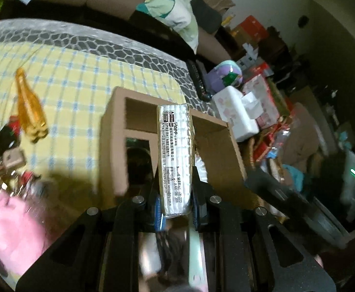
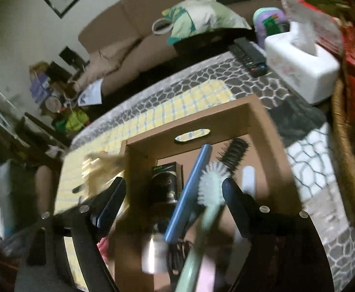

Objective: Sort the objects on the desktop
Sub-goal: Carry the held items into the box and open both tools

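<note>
My left gripper point(image 1: 176, 209) is shut on a silver tissue pack point(image 1: 175, 155) with black print, held above the open cardboard box point(image 1: 114, 146) on the yellow checked cloth. My right gripper point(image 2: 175, 192) is open and empty, hovering over the same cardboard box point(image 2: 270, 146). Inside it lie a mint-green brush point(image 2: 211, 189), a blue flat stick point(image 2: 189, 194), a black hairbrush point(image 2: 233, 153), a black tube point(image 2: 165, 185) and a white bottle point(image 2: 153, 253).
An orange toy bottle point(image 1: 29, 104), keys and small items point(image 1: 9, 165) and a pink fluffy thing point(image 1: 12, 223) lie left of the box. A white tissue box point(image 2: 301, 73), a remote point(image 2: 248, 56) and a wicker basket point(image 2: 347, 165) stand to the right.
</note>
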`<action>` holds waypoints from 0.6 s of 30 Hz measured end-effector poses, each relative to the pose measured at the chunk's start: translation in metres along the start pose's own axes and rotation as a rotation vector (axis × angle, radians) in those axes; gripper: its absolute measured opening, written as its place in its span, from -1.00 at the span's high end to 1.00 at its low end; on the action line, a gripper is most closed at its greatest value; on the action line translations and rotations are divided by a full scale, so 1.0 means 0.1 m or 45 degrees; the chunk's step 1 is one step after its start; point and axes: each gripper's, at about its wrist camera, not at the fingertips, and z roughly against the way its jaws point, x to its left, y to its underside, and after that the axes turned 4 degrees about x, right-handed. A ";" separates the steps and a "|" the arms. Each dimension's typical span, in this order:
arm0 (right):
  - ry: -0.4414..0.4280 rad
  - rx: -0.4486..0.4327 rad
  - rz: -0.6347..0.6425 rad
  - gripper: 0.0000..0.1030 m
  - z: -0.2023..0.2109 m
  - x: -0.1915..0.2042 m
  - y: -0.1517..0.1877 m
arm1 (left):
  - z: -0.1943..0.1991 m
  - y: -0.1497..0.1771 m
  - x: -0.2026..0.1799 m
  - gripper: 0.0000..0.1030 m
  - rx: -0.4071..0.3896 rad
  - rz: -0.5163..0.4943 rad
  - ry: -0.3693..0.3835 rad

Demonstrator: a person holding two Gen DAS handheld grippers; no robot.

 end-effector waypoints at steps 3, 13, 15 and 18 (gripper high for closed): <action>0.004 0.001 0.019 -0.63 0.16 -0.04 0.08 | -0.21 -0.08 -0.08 0.66 0.000 -0.020 -0.085; 0.056 0.055 0.065 -0.63 0.07 -0.09 0.20 | -0.15 -0.06 -0.24 -0.20 -0.056 -0.099 -0.227; 0.059 0.056 0.064 -0.63 0.06 -0.07 0.21 | -0.04 -0.03 -0.25 -0.20 -0.061 -0.103 -0.238; 0.070 0.064 0.062 -0.63 0.07 -0.03 0.26 | 0.14 0.01 -0.24 -0.22 -0.068 -0.111 -0.267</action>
